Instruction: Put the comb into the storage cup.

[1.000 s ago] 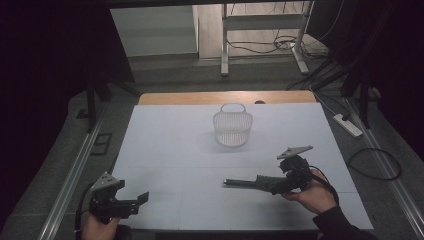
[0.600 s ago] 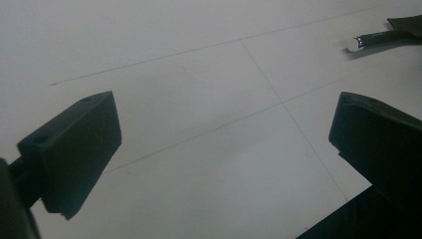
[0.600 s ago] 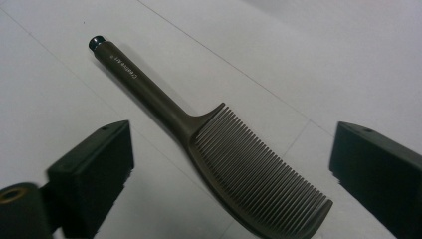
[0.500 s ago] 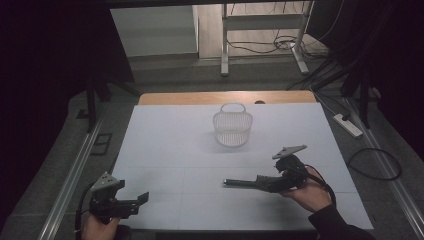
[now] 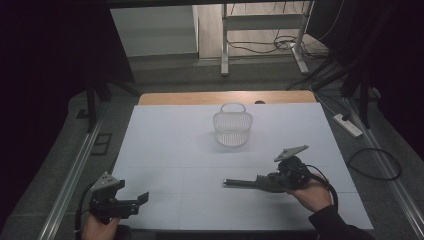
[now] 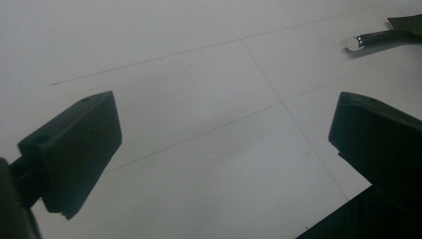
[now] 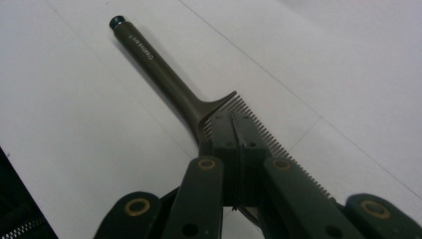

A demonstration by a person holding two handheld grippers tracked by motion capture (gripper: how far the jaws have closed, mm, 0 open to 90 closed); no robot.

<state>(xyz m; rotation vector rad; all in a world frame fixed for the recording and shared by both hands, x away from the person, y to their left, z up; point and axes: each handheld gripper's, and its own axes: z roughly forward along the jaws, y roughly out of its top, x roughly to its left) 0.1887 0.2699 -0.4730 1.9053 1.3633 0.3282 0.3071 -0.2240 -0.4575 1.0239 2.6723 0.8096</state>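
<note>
Right gripper [image 5: 262, 182] is held by the right hand [image 5: 312, 194] low over the white desk [image 5: 165, 150], jaws closed flat on the toothed part of a dark comb [image 7: 199, 107]. In the right gripper view the comb's long handle is seen running straight ahead of the jaws and up-left, its round end cap resting on the desk surface; teeth are seen fanning out to the right of the jaws. In the high view the comb [image 5: 239, 183] is seen as a thin rod sticking out ahead of this gripper. Left gripper [image 5: 136, 201] is held by the left hand [image 5: 97, 227] at the near desk edge, jaws spread wide with nothing between them, bare desk seen in the gap in the left gripper view. Comb handle tip [image 6: 370, 39] is seen far ahead and to the right of those jaws. A white mesh basket [image 5: 232, 125] is stood upright well beyond both grippers, handle raised
</note>
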